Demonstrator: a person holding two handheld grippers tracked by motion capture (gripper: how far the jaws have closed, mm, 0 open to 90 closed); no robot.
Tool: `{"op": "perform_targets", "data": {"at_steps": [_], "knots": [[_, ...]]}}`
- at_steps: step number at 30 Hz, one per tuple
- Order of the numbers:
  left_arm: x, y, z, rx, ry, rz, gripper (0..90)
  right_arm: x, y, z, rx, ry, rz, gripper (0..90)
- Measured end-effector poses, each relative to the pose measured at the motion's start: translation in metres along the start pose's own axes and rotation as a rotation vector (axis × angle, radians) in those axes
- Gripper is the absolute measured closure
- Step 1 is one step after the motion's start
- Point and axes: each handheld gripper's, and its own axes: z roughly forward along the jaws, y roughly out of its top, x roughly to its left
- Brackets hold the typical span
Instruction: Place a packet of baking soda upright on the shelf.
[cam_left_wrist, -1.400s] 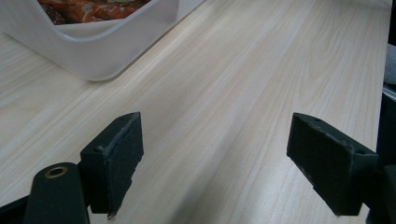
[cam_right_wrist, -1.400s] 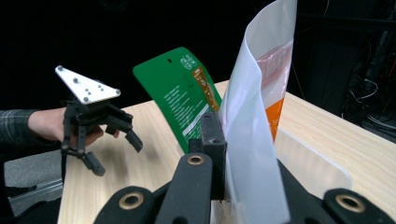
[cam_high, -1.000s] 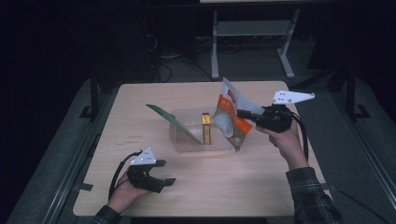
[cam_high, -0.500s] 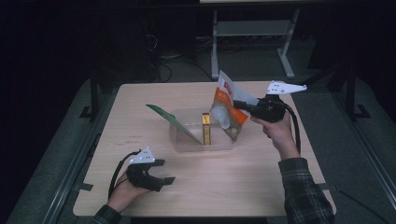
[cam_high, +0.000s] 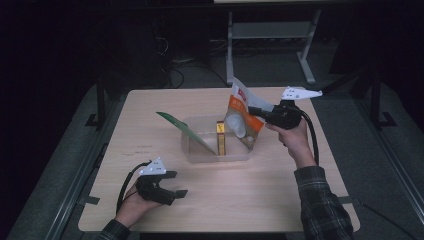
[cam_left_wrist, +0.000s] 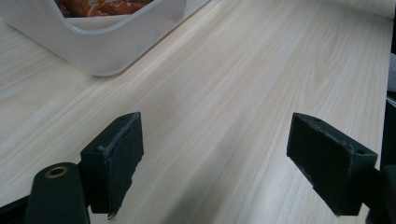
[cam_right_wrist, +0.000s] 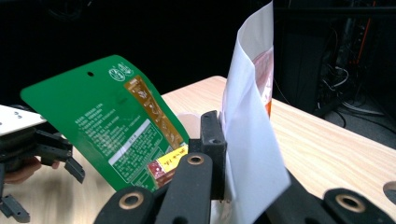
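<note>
An orange and white pouch (cam_high: 242, 118) stands tilted over the right end of a clear plastic tub (cam_high: 197, 151). My right gripper (cam_high: 252, 111) is shut on the pouch's right edge. In the right gripper view the pouch's white back (cam_right_wrist: 250, 135) is pinched between the jaws of that gripper (cam_right_wrist: 222, 140). A green packet (cam_high: 184, 131) leans on the tub's left end, and it looks large in the right gripper view (cam_right_wrist: 109, 123). A yellow box (cam_high: 220, 137) stands inside the tub. My left gripper (cam_high: 173, 186) rests open on the table at the front left, with bare wood between its jaws (cam_left_wrist: 215, 154).
The tub's white corner (cam_left_wrist: 100, 51) lies ahead and to the left of the left gripper. The wooden table (cam_high: 280, 200) has free surface around the tub. A metal stand (cam_high: 270, 35) rises from the dark floor behind the table.
My right gripper has shifted a little to the left with the pouch in it. The left gripper has stayed where it was.
</note>
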Motion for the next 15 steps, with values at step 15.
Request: {"op": "perform_targets", "data": {"at_steps": [15], "knots": [[0.001, 0.000, -0.001, -0.005, 0.001, 0.000, 18.2, -0.003, -0.012, 0.014, 0.062, -0.025, -0.002, 90.0]]}}
